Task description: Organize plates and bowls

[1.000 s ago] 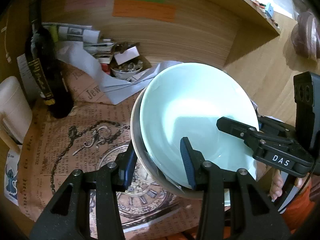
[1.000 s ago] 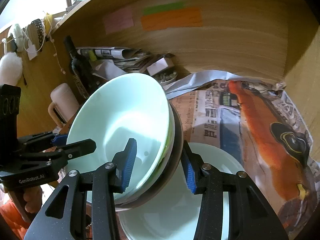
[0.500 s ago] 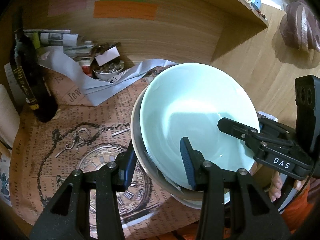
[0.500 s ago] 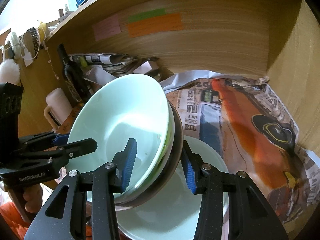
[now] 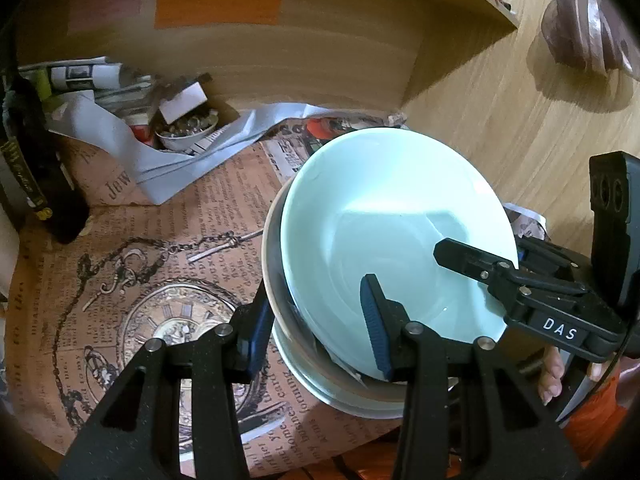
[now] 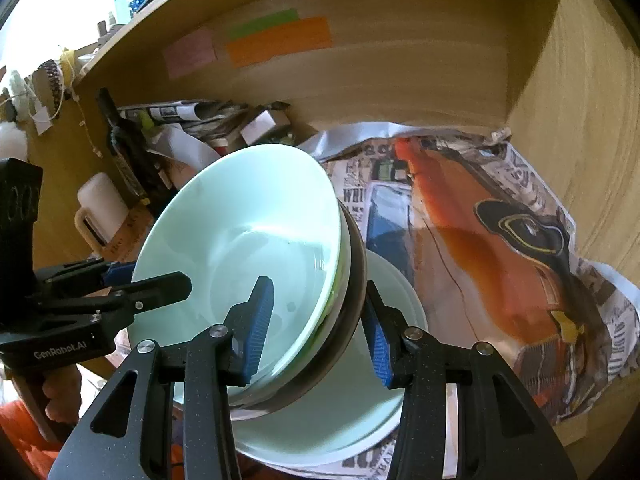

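Note:
A pale green bowl (image 5: pixel 384 232) (image 6: pixel 248 232) sits nested in a grey, darker bowl (image 5: pixel 272 264) (image 6: pixel 354 264), and the stack hangs tilted above the paper-lined shelf. My left gripper (image 5: pixel 316 330) (image 6: pixel 148 276) is shut on the stack's left rim, one finger inside and one outside. On the opposite rim my right gripper (image 6: pixel 318 328) (image 5: pixel 480 252) is shut the same way. Beneath the stack lies a pale green plate (image 6: pixel 352 420) on the newspaper.
A dark bottle (image 5: pixel 36 168), a white mug (image 6: pixel 100 208), a small cluttered bowl (image 5: pixel 186 132) and crumpled papers fill the shelf's back left. The wooden side wall (image 6: pixel 580 120) stands on the right. Printed newspaper (image 6: pixel 500 260) lines the shelf floor.
Both grippers carried the bowl stack to the right along the shelf; the bottle and clutter slid leftward in view, and more of the right-hand newspaper shows. Both grips are unchanged.

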